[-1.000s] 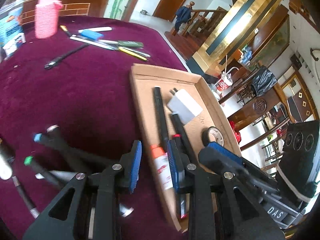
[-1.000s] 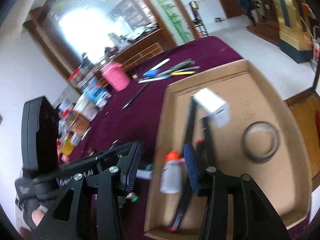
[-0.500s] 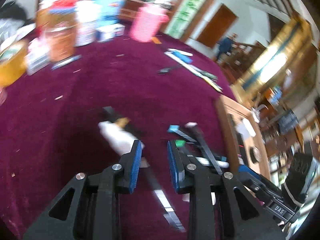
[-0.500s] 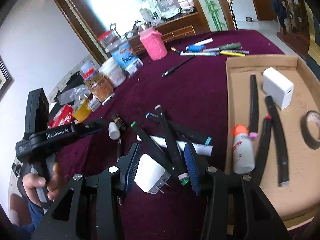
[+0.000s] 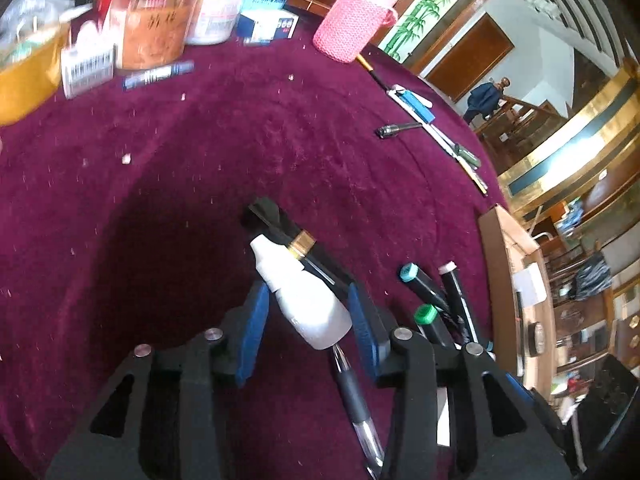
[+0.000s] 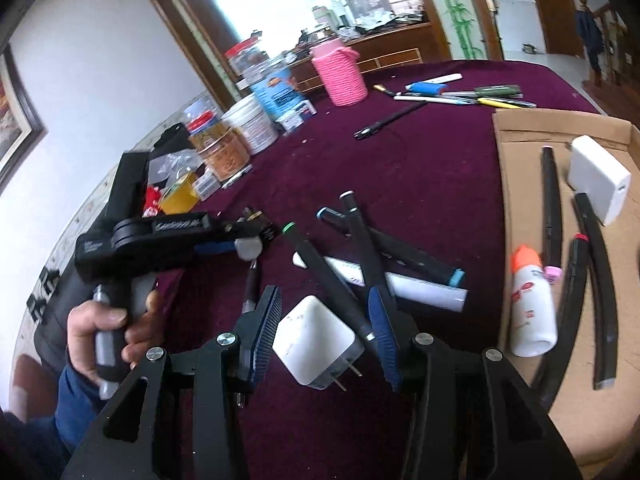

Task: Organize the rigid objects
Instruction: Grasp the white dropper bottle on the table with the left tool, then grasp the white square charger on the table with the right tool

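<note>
We had each gripper straddling its own target on the desk (image 5: 248, 128).
Left gripper (image 5: 308, 324), jaws just widened and untouching, bracketed the white bottle (image 5: 306, 300), lying lengthwise ahead; right gripper (image 6: 326, 330), open, flanked the white charger (image 6: 316, 340).

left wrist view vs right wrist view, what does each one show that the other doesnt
Only the left wrist view: the small white bottle lying between the left gripper's open jaws, which have just been opening, and a clear pen under it.

Only the right wrist view: the white charger between the right gripper's jaws, the hand holding the left gripper, and the orange-capped bottle in the cardboard tray.

Both: the pink knitted holder, the green-capped marker, the maroon cloth.
</note>
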`<state>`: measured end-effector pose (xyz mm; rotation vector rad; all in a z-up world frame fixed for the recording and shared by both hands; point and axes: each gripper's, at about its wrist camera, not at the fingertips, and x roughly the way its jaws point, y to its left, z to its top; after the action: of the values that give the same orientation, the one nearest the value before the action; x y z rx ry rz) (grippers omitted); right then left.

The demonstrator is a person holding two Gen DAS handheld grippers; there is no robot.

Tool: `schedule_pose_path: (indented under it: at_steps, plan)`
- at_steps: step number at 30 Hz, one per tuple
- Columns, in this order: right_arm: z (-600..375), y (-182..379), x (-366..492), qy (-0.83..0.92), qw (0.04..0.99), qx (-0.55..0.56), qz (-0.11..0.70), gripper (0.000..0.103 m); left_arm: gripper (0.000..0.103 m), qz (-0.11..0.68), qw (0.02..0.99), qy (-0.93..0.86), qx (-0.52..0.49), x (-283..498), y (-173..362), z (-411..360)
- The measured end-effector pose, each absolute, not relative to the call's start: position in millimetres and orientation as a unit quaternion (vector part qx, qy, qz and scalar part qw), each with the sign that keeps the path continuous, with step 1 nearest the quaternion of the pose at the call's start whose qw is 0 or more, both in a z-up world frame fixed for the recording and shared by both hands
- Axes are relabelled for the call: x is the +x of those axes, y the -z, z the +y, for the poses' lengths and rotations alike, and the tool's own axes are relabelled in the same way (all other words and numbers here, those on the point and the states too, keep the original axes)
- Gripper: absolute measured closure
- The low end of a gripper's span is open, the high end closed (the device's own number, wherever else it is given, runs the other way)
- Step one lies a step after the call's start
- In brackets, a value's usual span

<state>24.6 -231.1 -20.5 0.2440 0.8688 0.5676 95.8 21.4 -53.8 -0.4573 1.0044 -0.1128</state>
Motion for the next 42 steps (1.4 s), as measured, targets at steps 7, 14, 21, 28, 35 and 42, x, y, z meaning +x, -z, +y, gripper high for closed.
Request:
schedule_pose_path:
  at_steps: [7, 14, 21, 28, 35, 42]
  plan:
    - [-210.4, 20.8, 14.6, -0.304, 0.854, 0.072, 0.416, 0.05, 0.071, 0.472, 0.867, 0.059, -0.149, 93.0, 51.9, 16.4]
    - [-203.2, 29.9, 20.3, -0.3, 0.849, 0.052, 0.432, 0.044, 0.071, 0.47, 0.867, 0.068, -0.148, 90.3, 51.8, 20.4]
    - [-183.4, 33.5, 6.4, -0.352, 0.821, 0.028, 0.448, 0.043, 0.071, 0.469, 0.869, 0.069, -0.143, 87.6, 50.4, 19.2]
    - [-171.5, 41.4, 5.1, -0.314, 0.837, -0.024, 0.448, 0.043, 0.071, 0.463, 0.876, 0.063, -0.121, 87.6, 50.3, 13.7]
    - [-151.7, 45.3, 5.5, -0.288, 0.848, -0.057, 0.441, 0.051, 0.072, 0.457, 0.883, 0.052, -0.089, 86.0, 50.2, 6.0]
    - [-173.5, 41.4, 8.1, -0.282, 0.855, -0.009, 0.435, 0.061, 0.073, 0.454, 0.883, 0.057, -0.103, 81.8, 48.0, 10.5]
